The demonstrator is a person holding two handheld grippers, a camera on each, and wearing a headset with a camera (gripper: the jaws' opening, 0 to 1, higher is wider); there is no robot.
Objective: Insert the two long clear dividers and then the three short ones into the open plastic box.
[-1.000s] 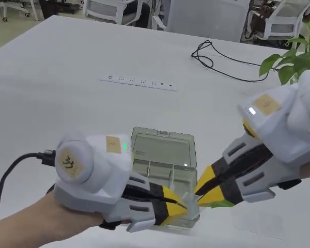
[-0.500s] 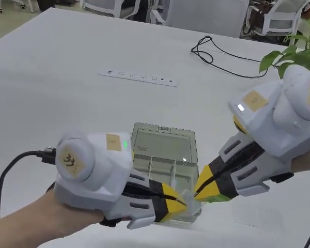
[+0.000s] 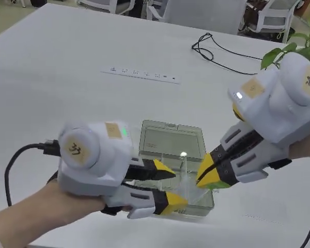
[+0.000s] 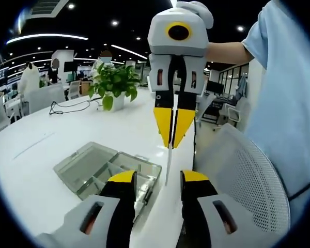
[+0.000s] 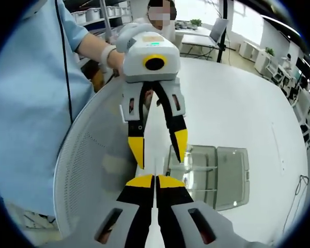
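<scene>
The open clear plastic box (image 3: 171, 125) lies on the white table, lid flat at the far side, with clear dividers standing in its base. My right gripper (image 3: 199, 182) hovers over the box's near right corner, shut on a thin clear divider (image 4: 168, 165) that hangs from its yellow tips. My left gripper (image 3: 178, 187) is over the box's near edge, open, its fingers on either side of that divider without touching it. In the left gripper view the right gripper (image 4: 170, 145) points down at the box (image 4: 108, 165). In the right gripper view the left gripper (image 5: 160, 161) faces me above the box (image 5: 212, 170).
A white power strip (image 3: 144, 76) lies on the table beyond the box. Farther back are a black cable (image 3: 217, 51) and a green plant (image 3: 294, 49). A black cord (image 3: 20, 155) trails from the left gripper. A white mesh chair (image 4: 237, 175) stands by the table edge.
My left gripper has opened and let go of the clear divider, which both grippers pinched before. The right gripper keeps its hold on it.
</scene>
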